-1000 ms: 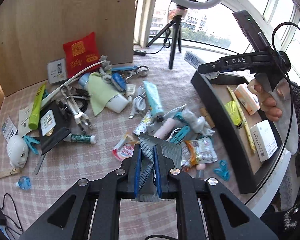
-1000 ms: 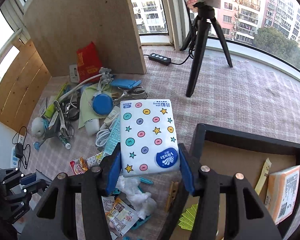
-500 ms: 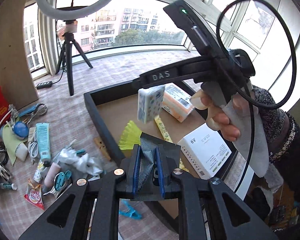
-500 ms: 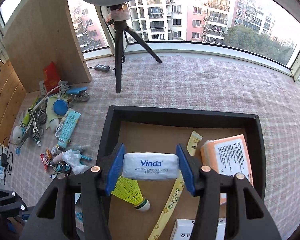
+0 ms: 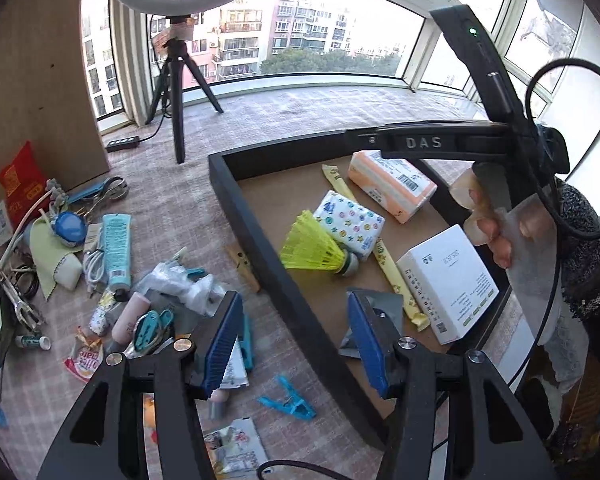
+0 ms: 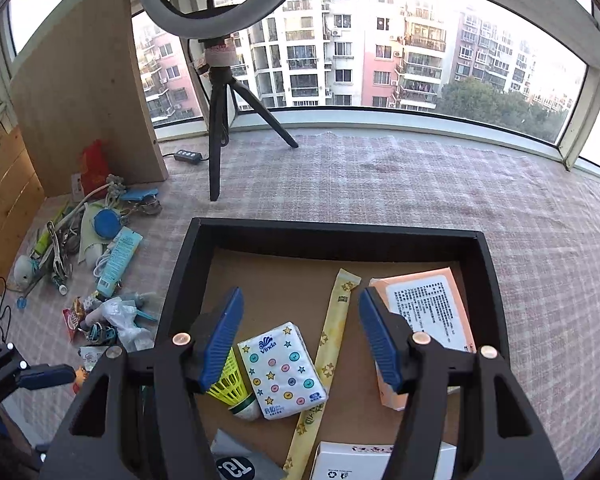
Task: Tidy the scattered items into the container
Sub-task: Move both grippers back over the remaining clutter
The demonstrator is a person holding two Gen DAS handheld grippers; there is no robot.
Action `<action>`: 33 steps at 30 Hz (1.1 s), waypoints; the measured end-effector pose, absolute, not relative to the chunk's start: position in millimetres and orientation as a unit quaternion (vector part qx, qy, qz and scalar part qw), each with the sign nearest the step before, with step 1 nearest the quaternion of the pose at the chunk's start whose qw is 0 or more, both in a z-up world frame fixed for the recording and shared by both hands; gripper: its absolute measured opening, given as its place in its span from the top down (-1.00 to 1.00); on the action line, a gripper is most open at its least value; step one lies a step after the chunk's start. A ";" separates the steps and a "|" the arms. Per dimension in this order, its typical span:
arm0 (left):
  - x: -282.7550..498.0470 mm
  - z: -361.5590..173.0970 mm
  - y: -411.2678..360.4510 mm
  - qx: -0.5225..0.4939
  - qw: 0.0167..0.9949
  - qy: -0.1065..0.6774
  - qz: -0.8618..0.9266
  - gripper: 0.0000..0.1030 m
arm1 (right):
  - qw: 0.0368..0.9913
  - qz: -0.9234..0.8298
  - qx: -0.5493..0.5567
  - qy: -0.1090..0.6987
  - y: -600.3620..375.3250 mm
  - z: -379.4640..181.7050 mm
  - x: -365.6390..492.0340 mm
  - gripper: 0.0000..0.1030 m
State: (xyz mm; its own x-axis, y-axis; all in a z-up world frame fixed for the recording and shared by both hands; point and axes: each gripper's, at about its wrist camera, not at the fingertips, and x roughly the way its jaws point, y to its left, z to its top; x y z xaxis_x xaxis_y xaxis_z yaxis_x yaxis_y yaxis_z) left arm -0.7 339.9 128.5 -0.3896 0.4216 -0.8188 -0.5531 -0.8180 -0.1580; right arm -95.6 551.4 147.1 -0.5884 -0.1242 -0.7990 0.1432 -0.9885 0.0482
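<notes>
Right wrist view: right tongs (image 6: 300, 340) opening over tissue pack (image 6: 283, 371) lying in tray (image 6: 380, 237); left tongs (image 5: 296, 344) opening, grey pouch (image 5: 380, 312) released.

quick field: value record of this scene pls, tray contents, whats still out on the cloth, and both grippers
container: black tray
in tray: tissue pack, yellow shuttlecock, orange pack, white box, yellow sachet stick, grey pouch
on cloth: teal tube, blue clip, snack packet
left gripper: jaws opening, nothing pressed between them
right gripper: jaws opening above the tissue pack, not gripping it
</notes>
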 end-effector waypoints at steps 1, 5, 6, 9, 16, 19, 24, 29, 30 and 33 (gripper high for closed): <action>-1.4 127.0 327.6 -0.469 0.280 0.070 0.835 0.00 | 0.081 -0.892 0.444 0.029 545.0 148.5 -94.0 -0.15; -4.7 118.8 273.3 -0.481 0.223 0.058 0.846 0.07 | 0.101 -0.889 0.438 0.088 516.0 156.3 -90.0 -0.12; -5.6 116.1 259.9 -0.485 0.211 0.053 0.847 0.09 | 0.107 -0.887 0.439 0.099 508.9 155.8 -88.8 -0.06; -6.2 109.5 225.5 -0.492 0.172 0.045 0.852 0.13 | 0.129 -0.878 0.447 0.112 488.1 153.5 -87.1 0.03; -12.9 100.4 176.6 -0.501 0.126 0.021 0.856 0.23 | 0.176 -0.859 0.467 0.113 441.1 149.6 -95.9 0.06; -20.8 100.7 169.0 -0.497 0.122 0.012 0.859 0.26 | 0.191 -0.853 0.473 0.107 420.9 149.2 -104.3 0.13; -38.3 92.2 149.2 -0.501 0.093 -0.013 0.860 0.27 | 0.210 -0.834 0.506 0.067 389.7 139.9 -125.2 0.18; -49.5 86.0 108.0 -0.501 0.048 -0.052 0.863 0.29 | 0.218 -0.808 0.547 0.030 362.4 117.0 -143.7 0.18; -52.3 84.6 99.3 -0.502 0.040 -0.058 0.862 0.29 | 0.217 -0.802 0.555 0.026 358.0 111.8 -147.1 0.18; -67.0 80.1 77.1 -0.510 0.024 -0.081 0.856 0.29 | 0.207 -0.794 0.572 0.022 346.9 99.0 -154.5 0.18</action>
